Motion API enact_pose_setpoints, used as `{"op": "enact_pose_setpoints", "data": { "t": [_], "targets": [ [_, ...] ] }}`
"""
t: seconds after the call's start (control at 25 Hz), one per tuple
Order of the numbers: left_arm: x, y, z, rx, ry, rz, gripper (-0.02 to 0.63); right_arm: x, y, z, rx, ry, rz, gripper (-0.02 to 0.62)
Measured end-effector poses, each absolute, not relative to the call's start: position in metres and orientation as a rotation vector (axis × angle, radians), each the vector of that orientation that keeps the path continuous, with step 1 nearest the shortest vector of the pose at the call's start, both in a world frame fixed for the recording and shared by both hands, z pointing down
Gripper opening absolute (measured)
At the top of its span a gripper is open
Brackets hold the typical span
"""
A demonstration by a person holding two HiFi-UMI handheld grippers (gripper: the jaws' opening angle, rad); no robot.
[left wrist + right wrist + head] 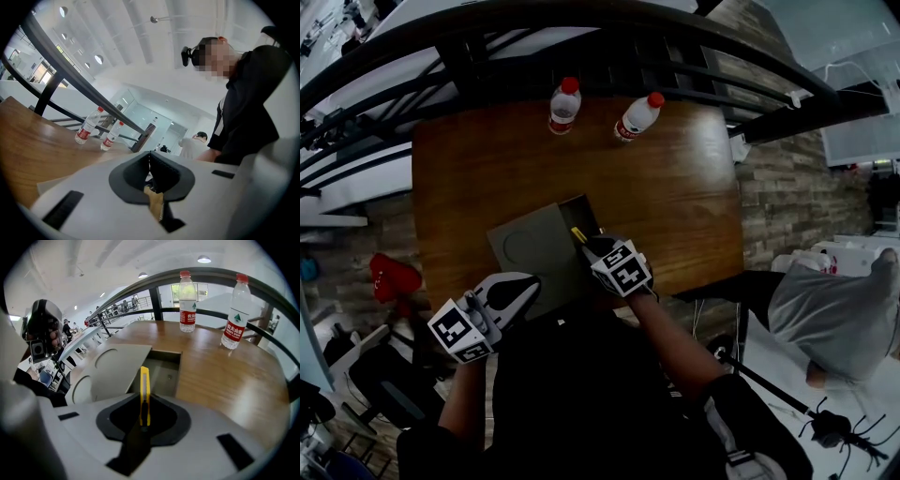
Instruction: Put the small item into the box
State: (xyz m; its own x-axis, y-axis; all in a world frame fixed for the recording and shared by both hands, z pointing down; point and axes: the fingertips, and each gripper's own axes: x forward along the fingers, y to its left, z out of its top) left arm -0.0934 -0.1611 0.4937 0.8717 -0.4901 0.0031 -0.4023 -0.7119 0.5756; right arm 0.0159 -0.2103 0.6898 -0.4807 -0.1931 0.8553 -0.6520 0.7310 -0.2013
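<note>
Counter (675,187): brown wood, grain visible. A dark metal railing (581,42) runs just beyond its far edge. Off the right edge, the floor (787,187) is grey-brown, stone-pattern tile. There is a red seat (394,277) off the left edge. White ceiling (117,258) with round recessed lights (204,259). Glass partitions (140,110) in the distance. Lighting is bright and even.

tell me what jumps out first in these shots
The eye lands first on the yellow utility knife, clamped upright in the right claw and pointing at the open cardboard box near the front edge of the wooden table. Next come two red-capped water bottles, standing side by side at the table's far edge.
</note>
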Motion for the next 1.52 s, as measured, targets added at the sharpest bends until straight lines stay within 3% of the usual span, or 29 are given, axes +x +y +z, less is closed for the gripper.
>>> {"op": "enact_pose_setpoints", "data": {
  "t": [1.52],
  "targets": [
    [-0.124,-0.169,0.499,2.437,-0.601,-0.231,0.015,0.002,-0.215,0.7,0.695,-1.836,0.594,0.071]
  ]
}}
